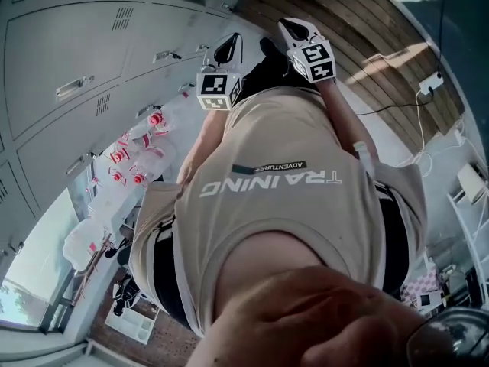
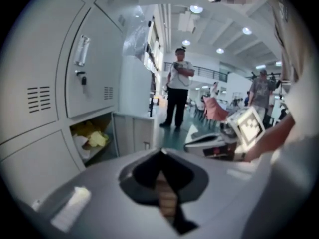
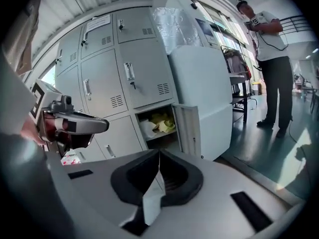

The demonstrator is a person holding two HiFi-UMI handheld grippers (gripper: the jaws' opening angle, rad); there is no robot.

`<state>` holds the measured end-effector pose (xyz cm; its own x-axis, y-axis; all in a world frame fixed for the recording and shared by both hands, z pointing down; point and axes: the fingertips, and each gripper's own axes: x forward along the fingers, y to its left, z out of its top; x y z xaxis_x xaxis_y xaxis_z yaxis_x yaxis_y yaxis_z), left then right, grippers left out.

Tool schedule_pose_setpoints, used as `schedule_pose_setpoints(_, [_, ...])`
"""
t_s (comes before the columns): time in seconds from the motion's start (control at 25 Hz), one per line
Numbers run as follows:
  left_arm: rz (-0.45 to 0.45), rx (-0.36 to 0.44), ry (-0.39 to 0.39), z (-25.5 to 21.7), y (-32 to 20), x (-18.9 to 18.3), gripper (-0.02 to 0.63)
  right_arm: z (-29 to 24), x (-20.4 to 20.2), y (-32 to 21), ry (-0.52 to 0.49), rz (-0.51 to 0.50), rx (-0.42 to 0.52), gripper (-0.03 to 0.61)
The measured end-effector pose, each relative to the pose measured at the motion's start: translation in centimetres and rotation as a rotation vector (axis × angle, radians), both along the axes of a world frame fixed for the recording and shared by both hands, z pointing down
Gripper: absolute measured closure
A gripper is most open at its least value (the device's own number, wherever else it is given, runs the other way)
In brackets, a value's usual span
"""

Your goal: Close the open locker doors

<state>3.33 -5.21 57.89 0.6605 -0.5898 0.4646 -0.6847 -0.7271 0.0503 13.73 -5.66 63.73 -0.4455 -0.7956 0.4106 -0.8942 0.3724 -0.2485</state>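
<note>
The pale grey metal locker door [image 3: 187, 128] [image 2: 133, 132] in the lower row, at the end of the grey steel locker bank [image 3: 99, 63], stands swung out on its outer edge, about square to the locker fronts. That leaves its compartment [image 3: 155, 126] [image 2: 92, 139] open to view. The door directly above it [image 3: 142, 76] [image 2: 92, 68] is flush and shut, with an upright handle and vent slots, as are the others [image 1: 65, 52] in the bank.
</note>
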Motion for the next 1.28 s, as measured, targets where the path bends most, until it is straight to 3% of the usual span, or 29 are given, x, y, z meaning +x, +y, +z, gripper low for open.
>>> schedule_pose_setpoints(0.28, [0.085, 0.002, 0.084, 0.7, -6.3, 3.7, 0.615, -2.0, -0.6, -4.5, 0.093, -0.085, 0.016, 0.563])
schedule_pose_setpoints(0.44, [0.101, 0.036, 0.128, 0.0, -10.3, 4.8, 0.615, -2.7, 0.2, -8.0, 0.125, -0.066, 0.046, 0.563])
schedule_pose_setpoints(0.72, [0.037, 0.004, 0.107, -0.3, -14.5, 0.2, 0.615, -4.1, -1.7, -11.5, 0.13, -0.054, 0.054, 0.563])
schedule_pose_setpoints(0.96, [0.036, -0.038, 0.123, 0.2, -15.9, 2.1, 0.615, -4.2, 1.2, -13.9, 0.162, -0.055, 0.044, 0.563])
schedule_pose_setpoints(1.12, [0.025, -0.023, 0.102, 0.1, -18.1, 4.3, 0.615, -3.8, 4.8, -16.6, 0.168, -0.063, 0.039, 0.563])
schedule_pose_setpoints(1.28, [-0.077, -0.036, 0.059, 0.6, -21.0, 5.4, 0.615, -2.2, 7.1, -19.7, 0.201, -0.179, 0.022, 0.563])
